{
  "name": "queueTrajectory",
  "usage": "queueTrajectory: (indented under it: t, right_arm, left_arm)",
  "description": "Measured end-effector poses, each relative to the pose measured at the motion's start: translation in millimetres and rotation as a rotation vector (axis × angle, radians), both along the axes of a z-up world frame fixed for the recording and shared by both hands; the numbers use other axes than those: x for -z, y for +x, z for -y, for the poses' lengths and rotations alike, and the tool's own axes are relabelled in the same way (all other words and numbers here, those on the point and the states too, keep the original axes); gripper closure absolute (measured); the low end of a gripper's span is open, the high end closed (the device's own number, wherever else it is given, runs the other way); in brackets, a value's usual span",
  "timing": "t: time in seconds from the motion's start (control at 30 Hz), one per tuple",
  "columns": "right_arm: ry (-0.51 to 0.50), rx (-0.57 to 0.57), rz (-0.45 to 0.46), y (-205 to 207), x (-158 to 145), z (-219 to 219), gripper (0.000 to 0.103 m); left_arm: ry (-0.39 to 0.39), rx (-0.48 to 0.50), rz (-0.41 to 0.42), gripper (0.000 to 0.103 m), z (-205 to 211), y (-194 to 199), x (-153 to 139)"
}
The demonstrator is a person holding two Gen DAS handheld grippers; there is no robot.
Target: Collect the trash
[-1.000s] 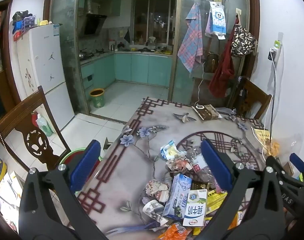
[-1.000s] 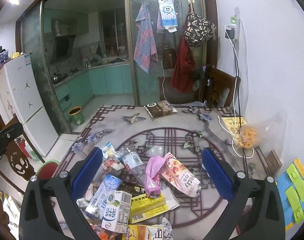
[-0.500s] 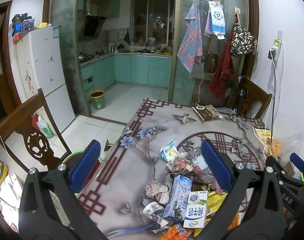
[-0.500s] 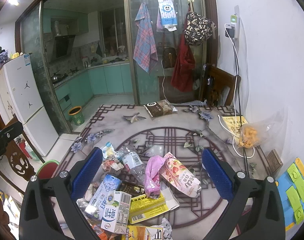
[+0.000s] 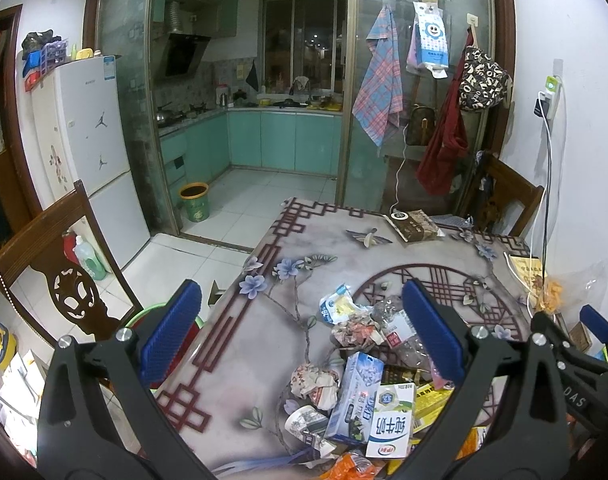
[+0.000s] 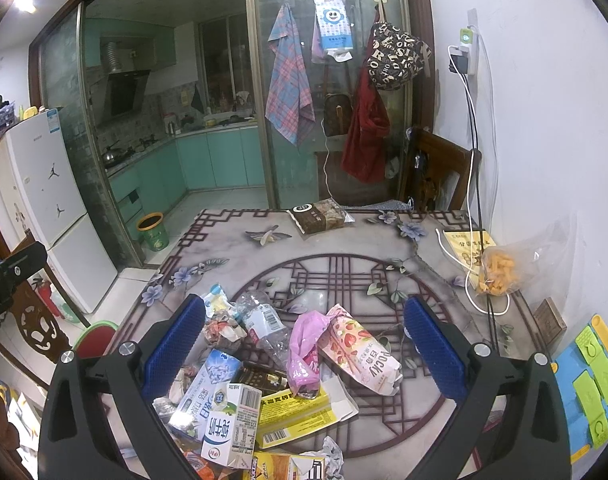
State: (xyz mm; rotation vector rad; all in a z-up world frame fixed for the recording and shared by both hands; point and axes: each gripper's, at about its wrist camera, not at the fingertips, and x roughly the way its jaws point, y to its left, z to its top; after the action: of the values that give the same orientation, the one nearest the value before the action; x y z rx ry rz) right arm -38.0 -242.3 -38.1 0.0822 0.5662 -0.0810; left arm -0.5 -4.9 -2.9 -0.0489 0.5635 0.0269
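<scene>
A pile of trash lies on the patterned table (image 5: 263, 336) near its front. It holds a white milk carton (image 5: 390, 420) (image 6: 231, 420), a blue box (image 5: 356, 396), crumpled paper (image 5: 316, 384), a clear plastic bottle (image 6: 263, 324), a pink wrapper (image 6: 304, 352) and a strawberry snack bag (image 6: 360, 352). My left gripper (image 5: 299, 336) is open and empty above the pile's left side. My right gripper (image 6: 304, 344) is open and empty above the pile.
A brown snack pack (image 6: 320, 220) lies at the table's far edge. A clear bag of orange snacks (image 6: 500, 268) and a white cable lie at the right by the wall. A wooden chair (image 5: 51, 264) stands left. A red and green bin (image 6: 95, 336) sits on the floor.
Both grippers stay open and almost still. The left view has shifted very slightly.
</scene>
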Motion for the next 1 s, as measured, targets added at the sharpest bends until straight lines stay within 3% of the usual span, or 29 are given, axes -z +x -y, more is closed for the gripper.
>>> queueTrajectory:
  t: [1.0]
  right_arm:
    - [0.006, -0.001, -0.004, 0.6, 1.6, -0.4, 0.007]
  left_arm:
    - [0.007, 0.001, 0.003, 0.004, 0.2, 0.2, -1.6]
